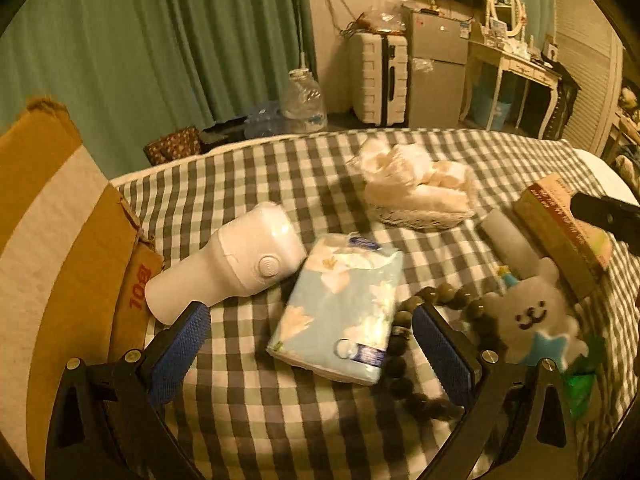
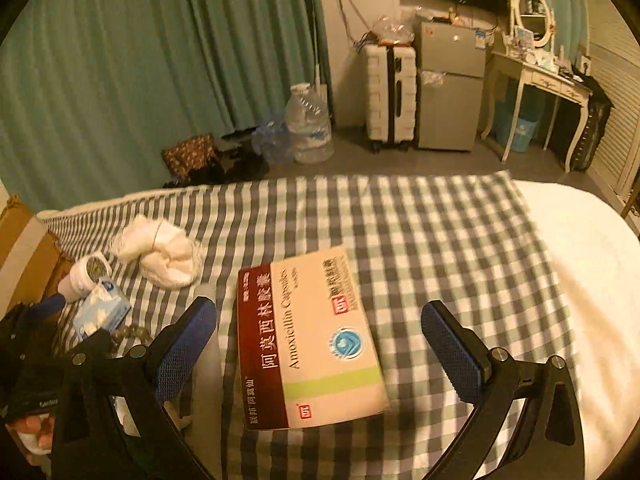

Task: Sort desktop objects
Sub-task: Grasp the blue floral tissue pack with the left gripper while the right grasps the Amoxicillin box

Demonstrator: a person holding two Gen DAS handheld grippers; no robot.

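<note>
surface: bed (image 2: 580,248) covered by checked cloth (image 2: 400,216) | laid on it: medicine box (image 2: 316,344), tissue pack (image 1: 340,312), white device (image 1: 236,264), bead string (image 1: 400,360), white cloth bundle (image 1: 416,184), plush toy (image 1: 532,316)

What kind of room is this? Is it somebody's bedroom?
Probably yes, a bedroom or small rented room. There is a dressing table with an oval mirror, a white suitcase beside a small fridge, and long green curtains. The checked cloth seems to cover a bed.
</note>
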